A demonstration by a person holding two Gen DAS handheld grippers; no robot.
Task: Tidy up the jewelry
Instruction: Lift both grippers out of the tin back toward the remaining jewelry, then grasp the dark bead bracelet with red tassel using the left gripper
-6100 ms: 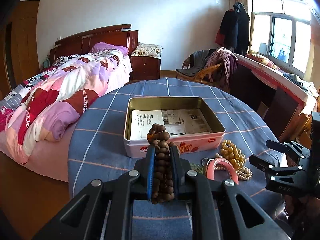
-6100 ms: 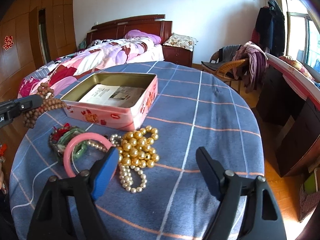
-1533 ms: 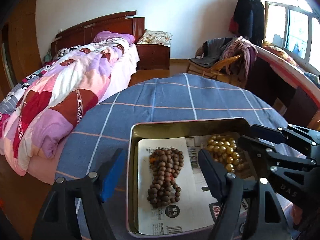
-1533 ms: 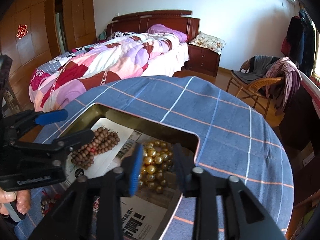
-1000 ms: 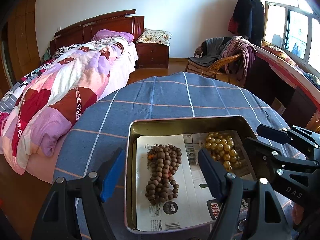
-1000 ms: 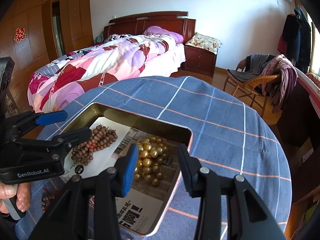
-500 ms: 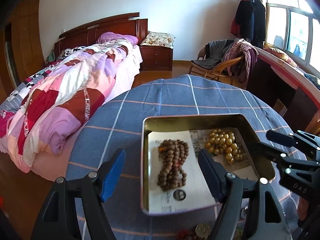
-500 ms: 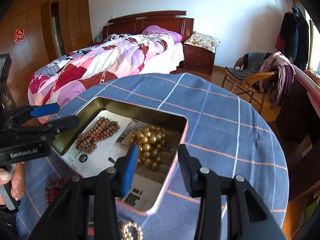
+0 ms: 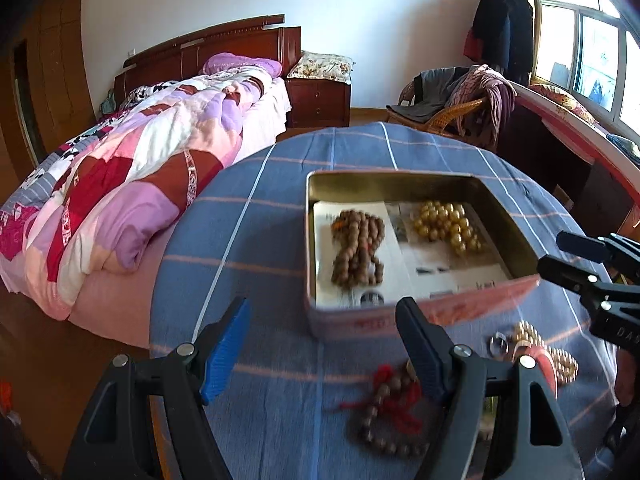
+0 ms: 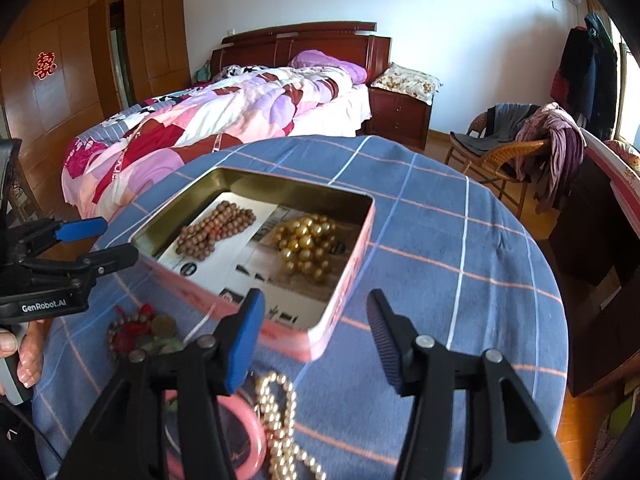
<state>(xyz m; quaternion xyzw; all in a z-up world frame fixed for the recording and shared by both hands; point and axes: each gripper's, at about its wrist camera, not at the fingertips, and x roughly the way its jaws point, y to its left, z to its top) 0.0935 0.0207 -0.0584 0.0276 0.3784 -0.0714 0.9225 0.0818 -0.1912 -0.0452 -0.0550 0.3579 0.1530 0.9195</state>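
A pink tin [image 10: 348, 292] sits open on the round bench [image 10: 460, 248] with its blue checked cloth. Inside, on printed paper, brown beads [image 10: 216, 230] lie to the left and gold beads [image 10: 306, 246] to the right, apart from each other.

The left claw [image 9: 322, 344] stands wide open with nothing between its pads, hovering over the cloth just short of the tin's near wall. The right claw [image 10: 314, 340] has just been opening; its pads stand apart and empty above the tin's near corner.

Still out on the cloth near the tin: a brown bracelet with red tassel [image 9: 390, 412], a pink bangle [image 10: 244, 436], a pearl string [image 10: 280, 420] and a small ring [image 9: 499, 345].

The left claw's body reads "GenRobot.AI" [image 10: 44, 305] in the right view. A red character [image 10: 45, 65] hangs on the wooden wardrobe. Beyond the bench are a bed [image 10: 224, 120] and a wicker chair [image 10: 496, 156] draped with clothes.
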